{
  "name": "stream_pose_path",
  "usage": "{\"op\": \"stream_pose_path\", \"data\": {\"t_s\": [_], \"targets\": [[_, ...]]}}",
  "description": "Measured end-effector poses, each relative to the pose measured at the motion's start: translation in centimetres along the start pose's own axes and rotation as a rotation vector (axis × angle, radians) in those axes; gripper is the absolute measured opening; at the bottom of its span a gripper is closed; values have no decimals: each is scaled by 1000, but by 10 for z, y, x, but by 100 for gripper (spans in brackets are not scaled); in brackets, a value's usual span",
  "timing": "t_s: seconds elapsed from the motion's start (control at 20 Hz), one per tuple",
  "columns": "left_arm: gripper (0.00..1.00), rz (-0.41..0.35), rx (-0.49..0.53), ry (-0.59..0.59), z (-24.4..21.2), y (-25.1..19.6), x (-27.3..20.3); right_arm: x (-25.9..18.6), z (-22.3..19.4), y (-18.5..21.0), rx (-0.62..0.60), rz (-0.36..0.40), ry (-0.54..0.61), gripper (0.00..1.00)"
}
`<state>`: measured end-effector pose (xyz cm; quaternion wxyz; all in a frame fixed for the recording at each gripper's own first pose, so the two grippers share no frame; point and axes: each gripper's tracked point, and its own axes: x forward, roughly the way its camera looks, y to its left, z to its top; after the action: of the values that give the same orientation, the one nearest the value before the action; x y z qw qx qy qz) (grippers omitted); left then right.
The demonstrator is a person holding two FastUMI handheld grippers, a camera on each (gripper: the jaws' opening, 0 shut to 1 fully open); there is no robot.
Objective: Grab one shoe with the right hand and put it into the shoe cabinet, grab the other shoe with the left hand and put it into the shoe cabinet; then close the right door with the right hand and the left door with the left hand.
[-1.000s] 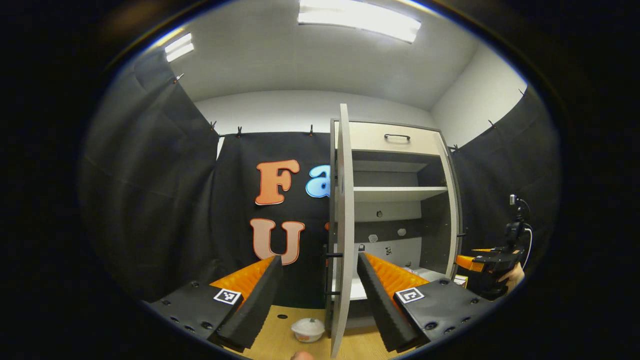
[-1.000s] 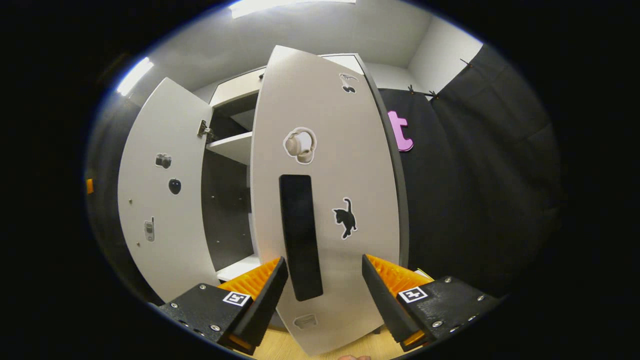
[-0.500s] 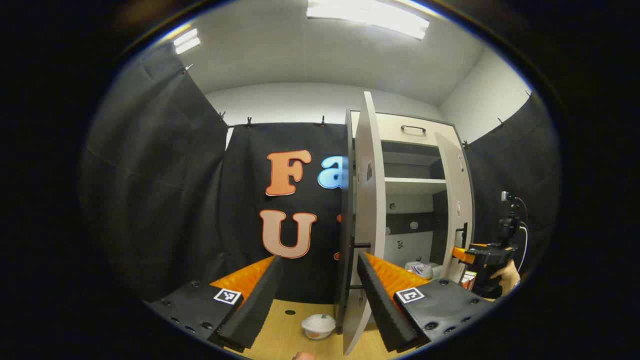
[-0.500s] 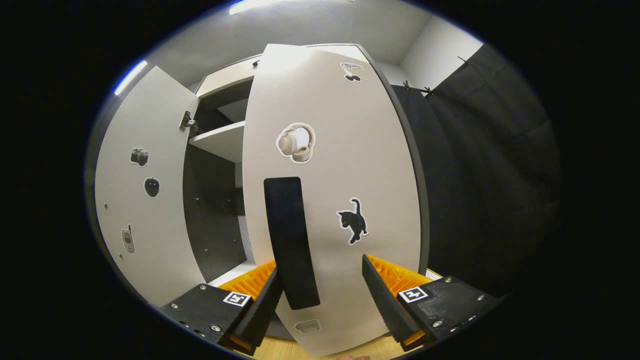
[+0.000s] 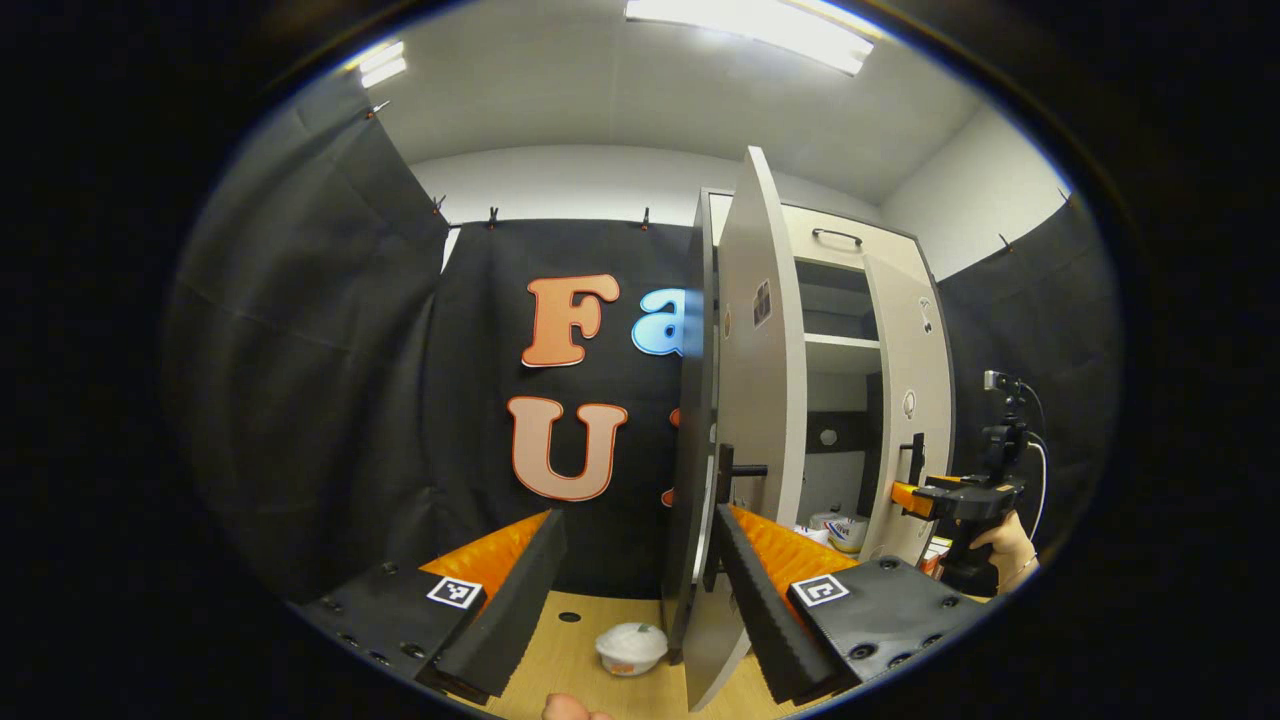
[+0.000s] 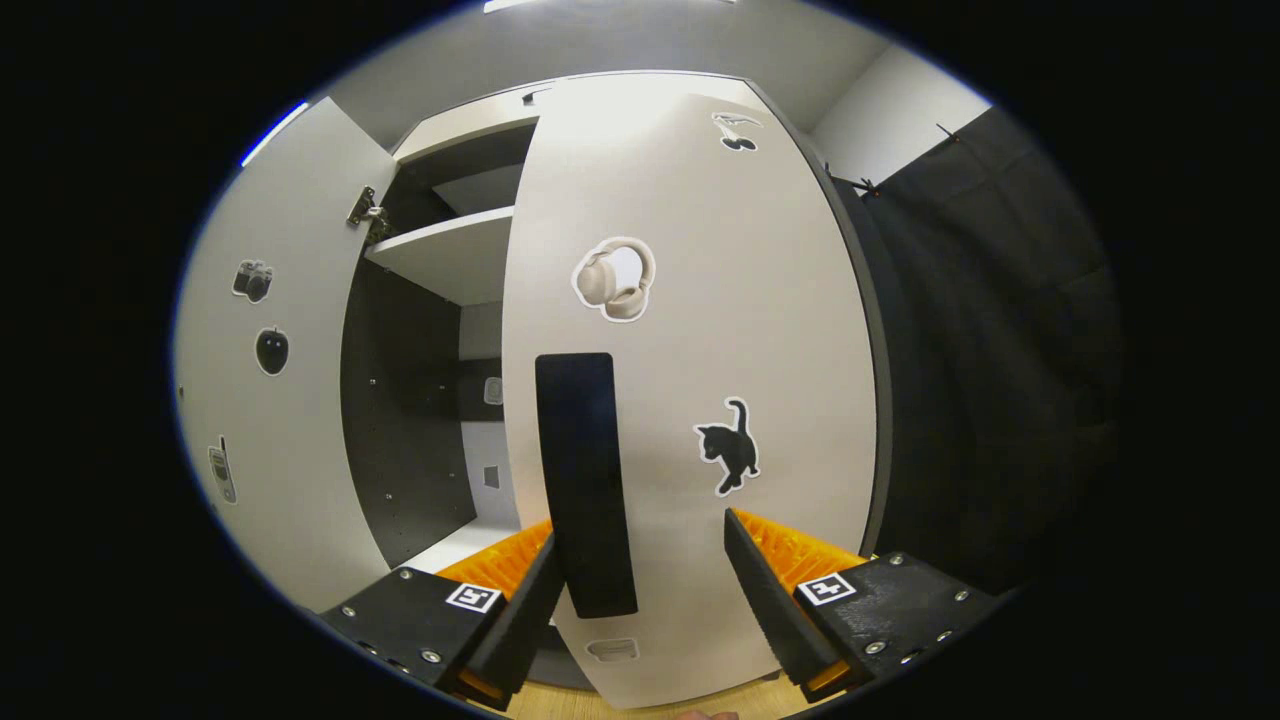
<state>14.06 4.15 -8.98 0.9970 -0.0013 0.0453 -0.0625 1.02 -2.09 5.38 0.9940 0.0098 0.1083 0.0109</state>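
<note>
White door panels stand on either side of what I see, both part-way shut. In the right gripper view my right gripper (image 6: 640,590) hangs with its jaws apart against the right door (image 6: 690,330), the black handle (image 6: 587,480) standing between the fingers and close by the left one, neither clamped on it. The left door (image 6: 265,370) sits ajar beyond, with the cabinet's shelf (image 6: 450,255) showing in the gap.

In the left gripper view my left gripper (image 5: 640,590) is spread too, its right finger right by the edge of the left door (image 5: 755,400) and that door's handle (image 5: 728,500); I cannot tell whether it touches. A shoe (image 5: 838,528) lies low inside the cabinet, near the front. A white bowl (image 5: 631,647) rests on the wooden floor just beside the door's foot.

My worries: the shoe's toe may catch a closing door if it overhangs the ledge. The right finger could snag behind the handle and pull the door back open. Both doors meeting together could pinch a finger, and the left door's sweep may clip the bowl.
</note>
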Motion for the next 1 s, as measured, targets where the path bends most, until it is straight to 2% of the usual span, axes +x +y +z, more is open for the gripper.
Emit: {"op": "stream_pose_path", "data": {"t_s": [0.05,0.1,0.3,0.45,0.85,1.0], "targets": [[94,2,-2,6,-4,2,4,-2,-1,-1,4,-2,10,92],[99,-1,0,8,-6,3,8,-5,-1,-1,2,-1,13,93],[96,-48,-10,26,-15,-7,28,-34,7,-3,3,30,15,93],[99,-59,10,49,-24,-16,39,-64,31,-10,-8,30,-27,93],[96,-100,18,89,-38,-36,53,-126,90,-36,-36,14,-135,93],[92,-73,40,108,-44,-34,58,-148,107,-44,-57,1,-188,93]]}}
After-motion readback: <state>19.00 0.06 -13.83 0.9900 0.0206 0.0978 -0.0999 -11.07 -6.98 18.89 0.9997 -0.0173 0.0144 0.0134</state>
